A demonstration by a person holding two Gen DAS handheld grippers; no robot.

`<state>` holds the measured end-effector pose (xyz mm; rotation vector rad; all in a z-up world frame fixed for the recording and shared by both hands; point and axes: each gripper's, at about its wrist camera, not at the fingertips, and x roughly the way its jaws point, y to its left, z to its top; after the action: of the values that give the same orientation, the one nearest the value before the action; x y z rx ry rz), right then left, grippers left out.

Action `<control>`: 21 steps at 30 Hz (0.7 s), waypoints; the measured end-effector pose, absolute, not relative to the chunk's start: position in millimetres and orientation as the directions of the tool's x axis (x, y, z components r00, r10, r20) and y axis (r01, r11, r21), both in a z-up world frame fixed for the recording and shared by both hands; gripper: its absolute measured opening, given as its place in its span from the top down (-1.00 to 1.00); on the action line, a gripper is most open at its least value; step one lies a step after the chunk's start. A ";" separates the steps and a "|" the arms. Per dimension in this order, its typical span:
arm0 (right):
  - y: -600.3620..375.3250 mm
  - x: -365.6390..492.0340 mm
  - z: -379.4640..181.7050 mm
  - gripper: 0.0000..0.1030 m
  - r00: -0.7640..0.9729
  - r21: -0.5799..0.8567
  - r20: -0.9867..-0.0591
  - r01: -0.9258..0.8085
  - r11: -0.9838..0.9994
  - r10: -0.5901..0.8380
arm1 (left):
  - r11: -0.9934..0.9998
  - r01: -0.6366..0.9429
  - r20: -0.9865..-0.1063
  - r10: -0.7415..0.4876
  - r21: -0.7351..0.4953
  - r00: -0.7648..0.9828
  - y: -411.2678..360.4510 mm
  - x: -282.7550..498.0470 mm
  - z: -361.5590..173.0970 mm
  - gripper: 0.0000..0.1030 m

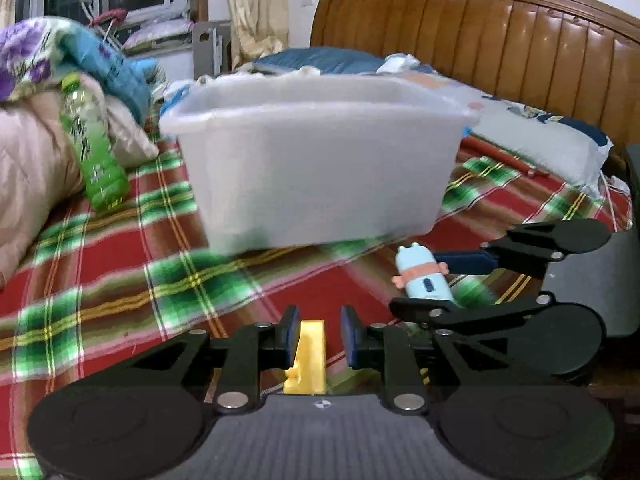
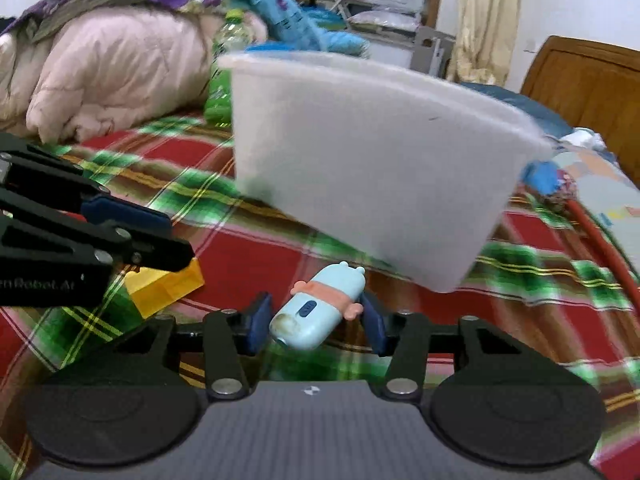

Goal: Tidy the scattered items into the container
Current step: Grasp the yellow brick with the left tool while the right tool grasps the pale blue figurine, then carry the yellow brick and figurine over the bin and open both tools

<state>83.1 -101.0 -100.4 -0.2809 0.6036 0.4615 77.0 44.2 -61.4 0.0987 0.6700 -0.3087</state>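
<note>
Left wrist view: left gripper [image 1: 320, 332] fingers spread around a yellow block [image 1: 307, 356], left pad touching it, right pad apart. White bin [image 1: 316, 168] stood on the plaid bed [image 1: 100, 280] at 12 o'clock; contents hidden. Green bottle [image 1: 94, 148] at 10 o'clock.

Right wrist view: right gripper [image 2: 316, 324] fingers spread around the blue toy [image 2: 316, 312]; contact unclear. Bin at 1 o'clock.

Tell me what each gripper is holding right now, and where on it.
Left gripper brackets the yellow block; right gripper brackets the blue toy's middle. Gaps show, so neither is firmly held yet.
</note>
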 end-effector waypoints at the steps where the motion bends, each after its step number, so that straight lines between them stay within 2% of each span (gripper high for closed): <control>1: -104.7 81.1 -96.6 0.00 0.733 -0.119 -0.594 -0.487 0.865 0.331 | 0.949 0.315 -0.619 -0.252 -0.008 0.744 42.7 75.8 -57.9 0.50; 6: -117.0 72.9 -83.0 0.00 0.757 -0.129 -0.566 -0.471 0.873 0.325 | 0.954 0.299 -0.624 -0.218 0.027 0.750 38.9 70.8 -57.3 0.46; 7: -118.8 71.7 -82.1 0.00 0.759 -0.128 -0.565 -0.469 0.874 0.324 | 0.957 0.287 -0.624 -0.198 0.045 0.756 39.3 69.4 -60.7 0.40; 9: -120.5 69.8 -82.3 0.00 0.760 -0.125 -0.564 -0.465 0.876 0.323 | 0.964 0.264 -0.645 -0.178 0.037 0.743 43.0 70.9 -70.8 0.00; 11: -120.7 68.1 -83.7 0.00 0.759 -0.126 -0.565 -0.466 0.876 0.323 | 0.968 0.249 -0.665 -0.186 0.000 0.723 46.0 74.8 -80.6 -0.04; 13: -120.8 66.6 -85.8 0.00 0.758 -0.125 -0.567 -0.465 0.876 0.322 | 0.970 0.244 -0.675 -0.196 -0.024 0.712 46.0 80.2 -88.3 -0.01; 15: -119.5 66.4 -87.7 0.00 0.754 -0.122 -0.574 -0.465 0.877 0.320 | 0.965 0.247 -0.685 -0.237 -0.086 0.689 45.9 84.4 -92.5 0.52; 18: -118.3 65.5 -86.3 0.00 0.755 -0.125 -0.572 -0.467 0.875 0.321 | 0.962 0.271 -0.691 -0.222 -0.039 0.688 36.7 82.6 -87.6 0.53; 21: -117.7 66.2 -79.5 0.00 0.765 -0.131 -0.555 -0.468 0.874 0.327 | 0.958 0.286 -0.655 -0.223 -0.011 0.722 35.4 79.2 -67.6 0.52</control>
<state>66.2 -117.7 -79.5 -0.2702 0.5486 0.4376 79.2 35.4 -67.6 0.0934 0.7102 -0.2812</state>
